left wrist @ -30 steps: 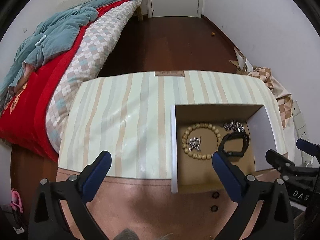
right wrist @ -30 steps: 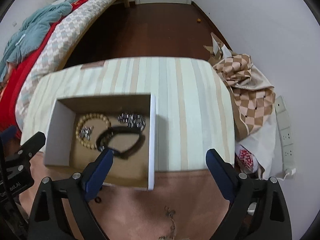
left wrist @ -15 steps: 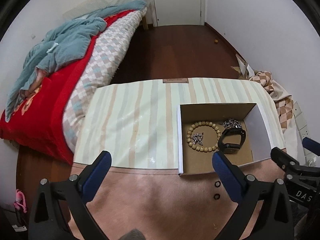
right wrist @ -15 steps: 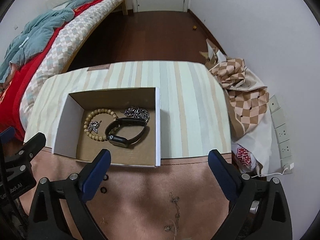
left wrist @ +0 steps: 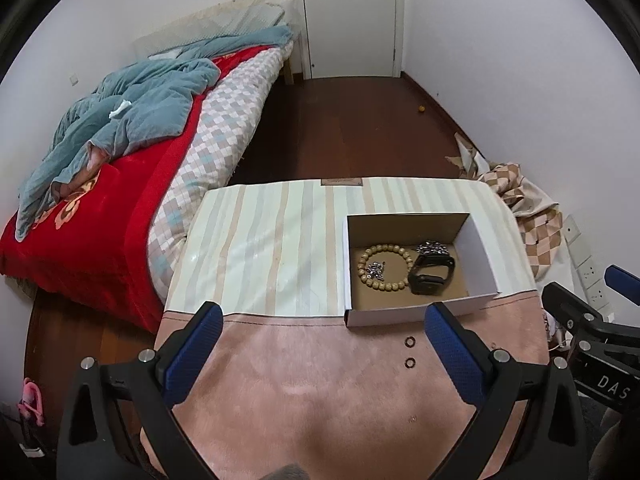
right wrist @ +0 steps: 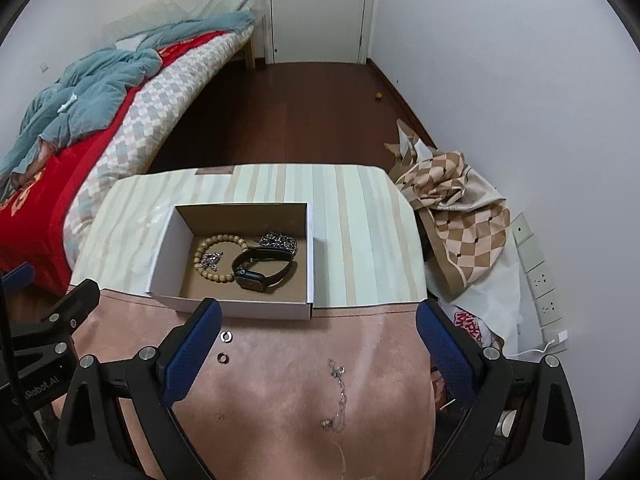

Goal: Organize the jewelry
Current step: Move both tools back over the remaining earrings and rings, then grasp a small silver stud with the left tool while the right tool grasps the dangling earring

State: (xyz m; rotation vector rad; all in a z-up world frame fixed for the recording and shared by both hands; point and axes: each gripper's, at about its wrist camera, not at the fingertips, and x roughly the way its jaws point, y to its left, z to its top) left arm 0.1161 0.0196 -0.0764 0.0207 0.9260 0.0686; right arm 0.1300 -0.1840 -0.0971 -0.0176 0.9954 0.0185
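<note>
Hovering over pink cloth [left wrist: 320, 392], left gripper [left wrist: 320, 344] spread wide, empty; box [left wrist: 478, 242] ahead-right holds bead bracelet [left wrist: 384, 266], black watch [left wrist: 432, 276].
Right wrist view: right gripper [right wrist: 316, 342] agape, empty; two rings [right wrist: 226, 336] near box front, thin chain [right wrist: 339, 396] on cloth.

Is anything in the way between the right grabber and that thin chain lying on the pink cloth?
Nothing visible is. The thin chain lies bare on the pink cloth, right between the right gripper's open jaws. The two small rings sit off to the side.

Both wrist views look down from above, sharing the box [left wrist: 476, 232]; side by side.
</note>
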